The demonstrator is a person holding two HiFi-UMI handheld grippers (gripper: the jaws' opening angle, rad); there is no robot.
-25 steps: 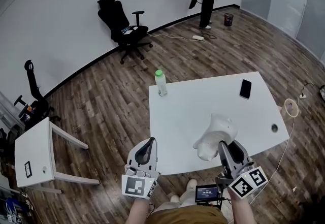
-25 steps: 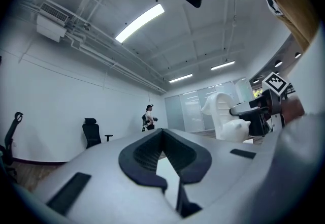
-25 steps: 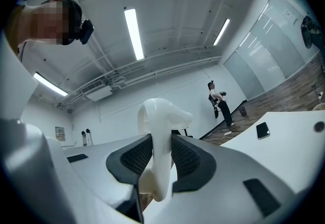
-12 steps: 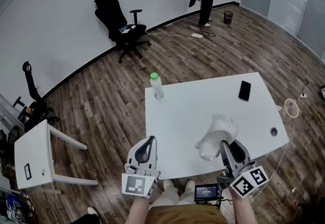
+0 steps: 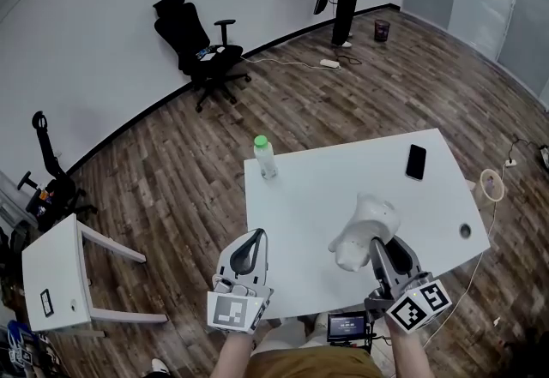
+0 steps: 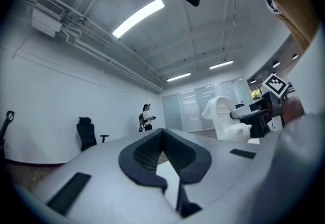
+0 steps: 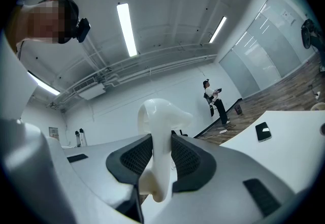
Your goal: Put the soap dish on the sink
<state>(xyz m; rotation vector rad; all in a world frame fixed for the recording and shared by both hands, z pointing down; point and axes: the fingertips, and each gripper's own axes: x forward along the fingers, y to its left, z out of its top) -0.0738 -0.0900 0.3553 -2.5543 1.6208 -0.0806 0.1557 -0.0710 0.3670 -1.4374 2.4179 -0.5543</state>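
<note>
Slip risk
I pinch the soap dish (image 5: 367, 229) edge in the right gripper (image 5: 380, 249) fingers; it could pivot loose. My left gripper (image 5: 249, 249) fingers press together.

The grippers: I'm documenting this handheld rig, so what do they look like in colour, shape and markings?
The left gripper and right gripper match: light grey, rounded shells that taper toward the jaws, lined with black textured pads. At the hand end, each carries a white cube printed with black square markers. The person wears a tan top.
</note>
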